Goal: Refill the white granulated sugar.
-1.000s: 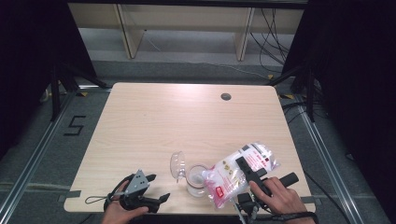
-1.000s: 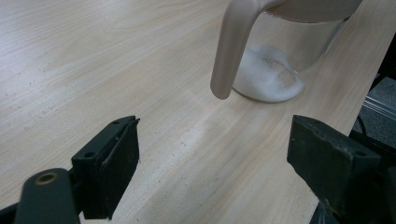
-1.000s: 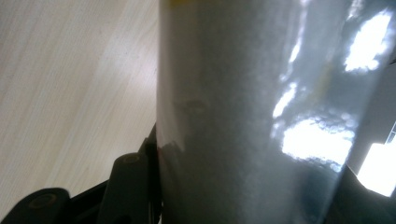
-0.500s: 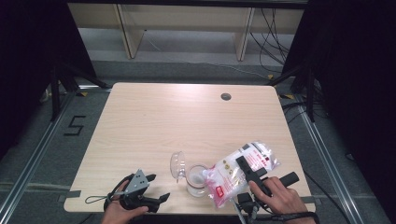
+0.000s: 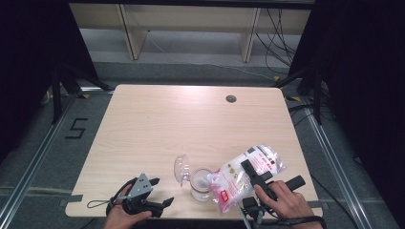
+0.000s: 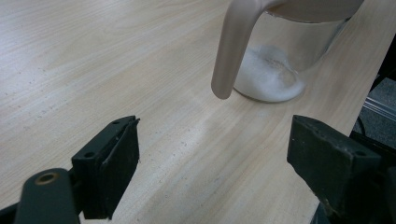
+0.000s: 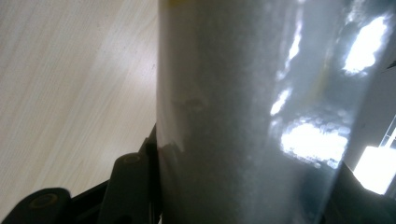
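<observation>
A clear glass jar (image 5: 201,185) stands near the table's front edge with white granules in its bottom. Its lid (image 5: 181,169) is tipped open on its left side. A clear plastic bag (image 5: 243,176) of white granules with a red label lies tilted, its lower end over the jar's mouth. My right gripper (image 5: 255,175) is shut on this bag; the bag (image 7: 243,116) sits between both jaws of the right gripper (image 7: 240,196). My left gripper (image 5: 162,193) rests at the front left, open and with nothing in it. Ahead of the left gripper (image 6: 219,163) stand the jar (image 6: 285,60) and a curved translucent piece (image 6: 233,46).
The wooden table (image 5: 167,124) has a round cable hole (image 5: 231,98) at the back right. Its front edge runs just below both hands. Pale shelving (image 5: 191,24) stands behind the table. A "5" (image 5: 76,128) is marked on the floor at the left.
</observation>
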